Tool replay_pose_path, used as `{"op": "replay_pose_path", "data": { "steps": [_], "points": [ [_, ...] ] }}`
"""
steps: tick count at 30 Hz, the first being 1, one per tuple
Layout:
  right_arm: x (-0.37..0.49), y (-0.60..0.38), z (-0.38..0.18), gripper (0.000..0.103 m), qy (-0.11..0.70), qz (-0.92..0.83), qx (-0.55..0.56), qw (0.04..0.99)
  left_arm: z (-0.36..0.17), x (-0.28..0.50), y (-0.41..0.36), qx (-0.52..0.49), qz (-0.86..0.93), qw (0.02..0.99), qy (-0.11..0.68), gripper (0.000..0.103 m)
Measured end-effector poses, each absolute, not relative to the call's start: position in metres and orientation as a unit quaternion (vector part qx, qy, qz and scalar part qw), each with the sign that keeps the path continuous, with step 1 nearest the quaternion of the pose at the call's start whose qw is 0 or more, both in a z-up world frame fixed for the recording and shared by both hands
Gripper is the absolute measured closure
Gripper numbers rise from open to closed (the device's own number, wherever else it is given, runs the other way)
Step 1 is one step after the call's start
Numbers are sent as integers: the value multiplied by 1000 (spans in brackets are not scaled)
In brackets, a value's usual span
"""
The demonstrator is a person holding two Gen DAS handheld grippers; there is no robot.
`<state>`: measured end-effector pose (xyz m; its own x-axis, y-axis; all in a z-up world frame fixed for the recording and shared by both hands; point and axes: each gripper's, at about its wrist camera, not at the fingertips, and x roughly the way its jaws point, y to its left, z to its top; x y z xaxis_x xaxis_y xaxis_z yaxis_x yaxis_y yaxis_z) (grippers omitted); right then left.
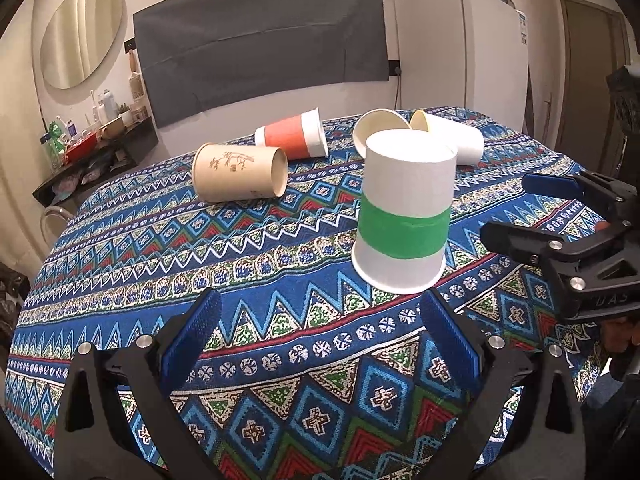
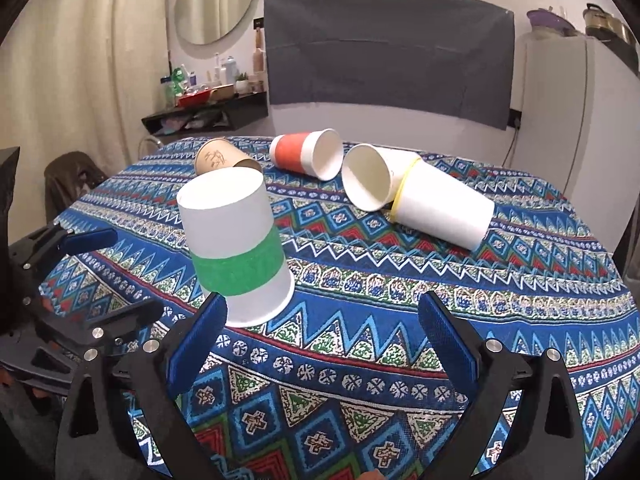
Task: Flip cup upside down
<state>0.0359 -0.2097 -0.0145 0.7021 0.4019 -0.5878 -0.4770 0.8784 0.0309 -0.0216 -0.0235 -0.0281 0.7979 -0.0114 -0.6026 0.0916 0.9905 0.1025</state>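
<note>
A white paper cup with a green band (image 1: 404, 216) stands upside down on the patterned tablecloth (image 1: 280, 288); it also shows in the right wrist view (image 2: 236, 248). My left gripper (image 1: 320, 316) is open and empty just in front of it, apart from it. My right gripper (image 2: 322, 320) is open and empty; its left finger (image 2: 200, 340) overlaps the cup's rim in view. The right gripper (image 1: 516, 212) shows to the cup's right, and the left gripper (image 2: 116, 272) to its left.
Several cups lie on their sides behind: a tan one (image 1: 240, 176), a red-banded one (image 1: 296, 136), a plain white one (image 1: 380, 132) and one with a yellow rubber band (image 2: 440, 204). A fridge (image 1: 460, 48) stands beyond the table.
</note>
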Motion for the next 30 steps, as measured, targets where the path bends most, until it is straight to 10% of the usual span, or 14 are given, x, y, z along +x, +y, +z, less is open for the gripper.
{"op": "replay_pose_path", "data": {
  "steps": [30],
  "points": [
    [41,-212,-22,9,325,255,-38,910,-33,-16,-19,54,-9,940,337,6]
  ]
}}
